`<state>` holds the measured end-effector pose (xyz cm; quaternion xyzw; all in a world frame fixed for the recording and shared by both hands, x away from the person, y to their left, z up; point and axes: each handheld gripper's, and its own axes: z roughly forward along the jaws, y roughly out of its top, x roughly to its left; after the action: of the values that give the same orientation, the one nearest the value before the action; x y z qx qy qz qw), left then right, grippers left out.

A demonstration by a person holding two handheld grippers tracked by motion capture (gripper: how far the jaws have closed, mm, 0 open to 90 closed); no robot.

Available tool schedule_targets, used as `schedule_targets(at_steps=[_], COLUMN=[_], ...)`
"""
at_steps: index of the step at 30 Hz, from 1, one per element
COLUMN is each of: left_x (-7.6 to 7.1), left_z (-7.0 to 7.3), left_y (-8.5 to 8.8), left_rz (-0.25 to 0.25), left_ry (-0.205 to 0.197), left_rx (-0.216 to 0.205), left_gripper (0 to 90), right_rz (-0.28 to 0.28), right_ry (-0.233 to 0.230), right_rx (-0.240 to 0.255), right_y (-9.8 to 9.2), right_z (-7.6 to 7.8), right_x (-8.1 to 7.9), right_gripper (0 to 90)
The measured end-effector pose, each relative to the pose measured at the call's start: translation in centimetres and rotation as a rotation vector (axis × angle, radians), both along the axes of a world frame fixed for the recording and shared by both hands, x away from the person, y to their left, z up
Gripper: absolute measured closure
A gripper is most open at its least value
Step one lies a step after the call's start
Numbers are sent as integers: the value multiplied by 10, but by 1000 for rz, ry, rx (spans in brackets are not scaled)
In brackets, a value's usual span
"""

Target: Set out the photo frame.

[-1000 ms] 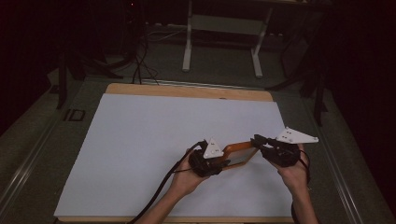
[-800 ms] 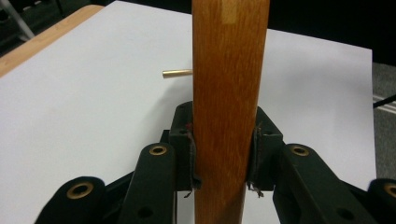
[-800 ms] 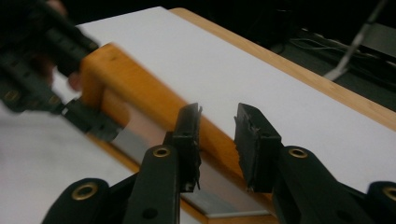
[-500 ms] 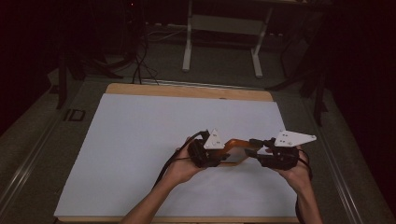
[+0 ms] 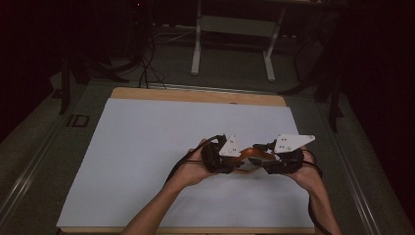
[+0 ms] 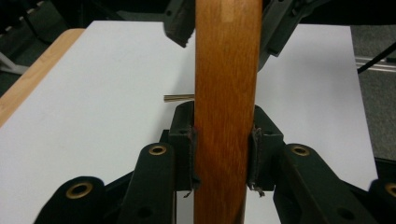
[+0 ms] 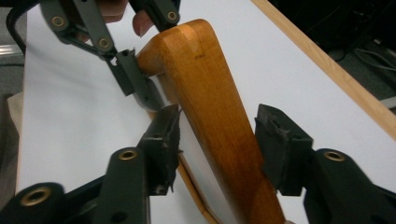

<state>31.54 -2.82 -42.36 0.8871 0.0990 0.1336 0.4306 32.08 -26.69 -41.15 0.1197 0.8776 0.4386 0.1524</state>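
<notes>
since a second ago both hands have drawn closer together and nearer the person, and the right tool (image 5: 266,164) has just been opening around the wooden piece (image 5: 252,155).

high view: the wooden piece hangs between the two tools, above the white sheet (image 5: 147,147) on the bench (image 5: 195,94), toward its right near part.

left gripper view: the left tool (image 6: 224,140) is clamped on the wooden piece (image 6: 226,93), both pads pressed to its sides.

right gripper view: the right tool (image 7: 217,140) stands open, the wooden piece (image 7: 210,107) between its jaws, a gap at the right pad; whether the left pad touches i cannot tell.
</notes>
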Motion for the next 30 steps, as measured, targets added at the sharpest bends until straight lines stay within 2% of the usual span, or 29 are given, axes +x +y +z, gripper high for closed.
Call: schedule_targets(at_steps=[3,5,9,12,13,14,15,17,20,21,24,26,30], left_x=[8,12,14,17,19,19,24,30,35,38,41,42,45], left_z=[-2,-3,-6,-11,-14,-14,-21,-27,-34,-40,-48,-52,-53], left_y=[5,6,9,17,21,21,28,34,36,36,32,29,26], left_rz=[19,19,34,45,51,51,63,82,98,99,95,88,85], left_ry=[54,92,101,126,142,142,170,196,216,235,245,255,250], left_rx=[-59,-95,-104,-149,-177,-177,-214,-239,-247,-235,-200,-186,-173], left_gripper=[622,602,484,421,414,403,397,386,392,408,451,517,631], right_rz=[18,6,-3,-11,-11,-11,-15,-16,-21,-25,-31,-32,-29], right_ry=[5,-7,-24,-28,-28,-28,-28,-30,-29,-27,-23,-24,-25], right_rx=[11,9,-3,-6,-5,-5,-7,-9,-9,-7,-3,0,-4], right_y=[-4,-5,-7,-9,-10,-10,-12,-14,-15,-17,-19,-21,-22], right_z=[0,-1,-1,-1,-1,-1,-1,-1,-1,-1,-1,-1,-1], right_x=[-1,-4,-5,-6,-7,-7,-7,-8,-8,-8,-7,-6,-7], right_gripper=[602,609,630,643,645,645,651,657,663,670,676,678,681])
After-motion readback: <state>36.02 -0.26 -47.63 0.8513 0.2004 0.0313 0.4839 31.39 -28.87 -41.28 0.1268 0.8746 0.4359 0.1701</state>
